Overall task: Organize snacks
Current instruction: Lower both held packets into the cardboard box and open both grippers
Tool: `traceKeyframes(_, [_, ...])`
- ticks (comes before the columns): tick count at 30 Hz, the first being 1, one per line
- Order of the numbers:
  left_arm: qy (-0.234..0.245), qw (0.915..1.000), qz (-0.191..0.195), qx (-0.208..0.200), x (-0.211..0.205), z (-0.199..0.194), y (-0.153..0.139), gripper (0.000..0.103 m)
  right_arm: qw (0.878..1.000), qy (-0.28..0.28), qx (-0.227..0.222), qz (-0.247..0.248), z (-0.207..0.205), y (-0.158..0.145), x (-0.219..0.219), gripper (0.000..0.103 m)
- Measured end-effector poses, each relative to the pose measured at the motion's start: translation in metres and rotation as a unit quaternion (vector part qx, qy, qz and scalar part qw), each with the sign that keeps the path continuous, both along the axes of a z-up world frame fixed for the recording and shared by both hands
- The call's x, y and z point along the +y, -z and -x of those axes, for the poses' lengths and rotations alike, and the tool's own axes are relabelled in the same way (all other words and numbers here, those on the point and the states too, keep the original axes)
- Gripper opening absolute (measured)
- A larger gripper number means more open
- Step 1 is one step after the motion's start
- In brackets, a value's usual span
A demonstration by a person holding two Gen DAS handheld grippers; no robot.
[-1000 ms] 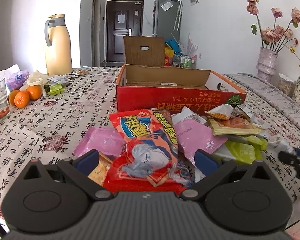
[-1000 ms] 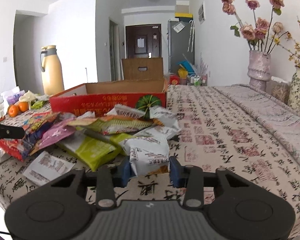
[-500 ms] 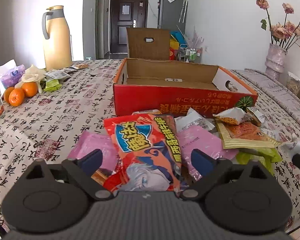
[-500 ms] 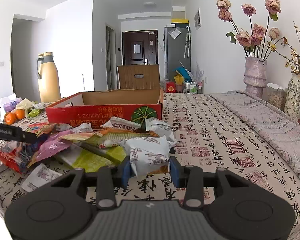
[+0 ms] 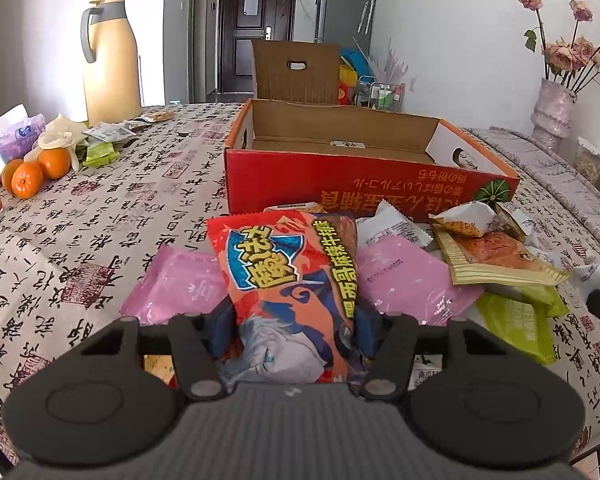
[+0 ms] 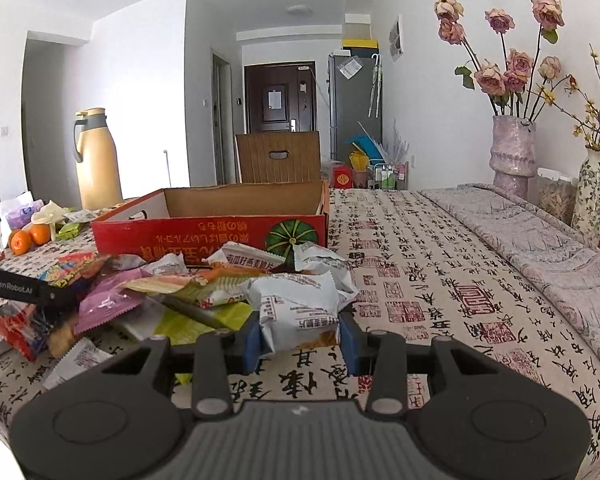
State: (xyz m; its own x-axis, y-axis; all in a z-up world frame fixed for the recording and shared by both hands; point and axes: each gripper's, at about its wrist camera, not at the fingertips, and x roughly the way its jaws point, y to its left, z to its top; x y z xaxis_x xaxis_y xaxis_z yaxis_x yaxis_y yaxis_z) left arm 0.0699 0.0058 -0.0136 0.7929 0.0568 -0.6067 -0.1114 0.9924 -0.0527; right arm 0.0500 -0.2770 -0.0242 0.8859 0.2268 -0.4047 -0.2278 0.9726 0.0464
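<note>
Two crinkly foil packets: red packet (image 5: 288,280), white packet (image 6: 300,312).

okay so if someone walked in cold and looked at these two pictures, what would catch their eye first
Probably the big red snack bag in the foreground, with the left gripper closing its jaws on it. Just behind sits the open red cardboard box, its visible floor bare, with loose snack packets heaped at its front wall. The right gripper is clamped on a white packet at the near edge of that heap.
</note>
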Motion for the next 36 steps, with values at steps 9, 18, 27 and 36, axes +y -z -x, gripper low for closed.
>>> traceKeyframes(9, [0.002,0.9997,-0.003,-0.025,0.001,0.004,-0.015,0.059,1.0,-0.003,-0.009,-0.001,-0.004,-0.008,0.005,0.039])
traceKeyframes(18, [0.013,0.9979,0.0,-0.064,0.002,-0.013,-0.049,0.059,0.999,-0.005,-0.036,-0.003,-0.023,-0.026,0.013,0.039])
traceKeyframes(27, [0.02,0.9936,-0.003,-0.111,-0.004,-0.05,-0.088,0.059,0.997,-0.015,-0.081,0.001,-0.065,-0.059,0.034,0.039])
traceKeyframes(36, [0.021,0.9903,-0.003,-0.138,-0.015,-0.096,-0.114,0.059,0.996,-0.012,-0.093,-0.002,-0.131,-0.082,0.061,0.039])
